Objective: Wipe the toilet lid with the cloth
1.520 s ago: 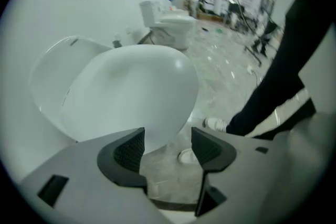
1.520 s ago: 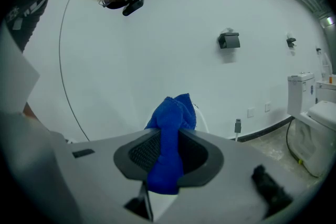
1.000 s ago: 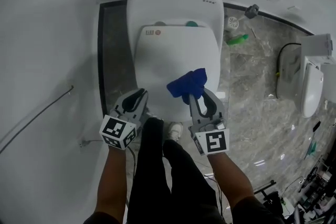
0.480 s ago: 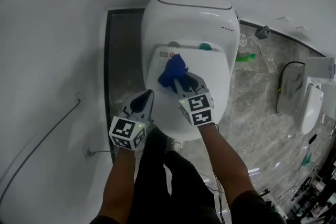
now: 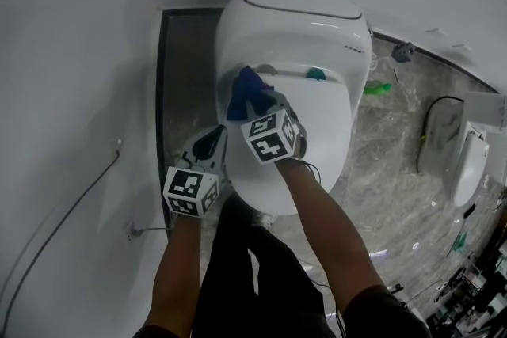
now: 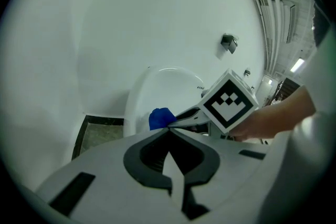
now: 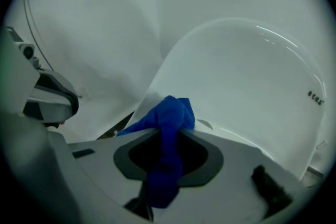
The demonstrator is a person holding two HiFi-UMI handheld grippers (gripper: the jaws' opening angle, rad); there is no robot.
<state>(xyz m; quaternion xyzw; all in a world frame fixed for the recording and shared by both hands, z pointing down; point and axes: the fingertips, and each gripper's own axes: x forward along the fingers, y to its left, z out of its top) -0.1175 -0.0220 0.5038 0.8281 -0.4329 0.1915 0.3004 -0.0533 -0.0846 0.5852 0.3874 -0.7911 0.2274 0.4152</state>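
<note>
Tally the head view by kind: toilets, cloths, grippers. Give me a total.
Toilets: 2, the near toilet and the second toilet at the right edge
Cloths: 1, the blue cloth, held by the right gripper
Grippers: 2, the right gripper and the left gripper
Total: 5

Wall (image 5: 71,75) tight against toilet (image 5: 293,28) on left, open marble floor (image 5: 396,162) right
</note>
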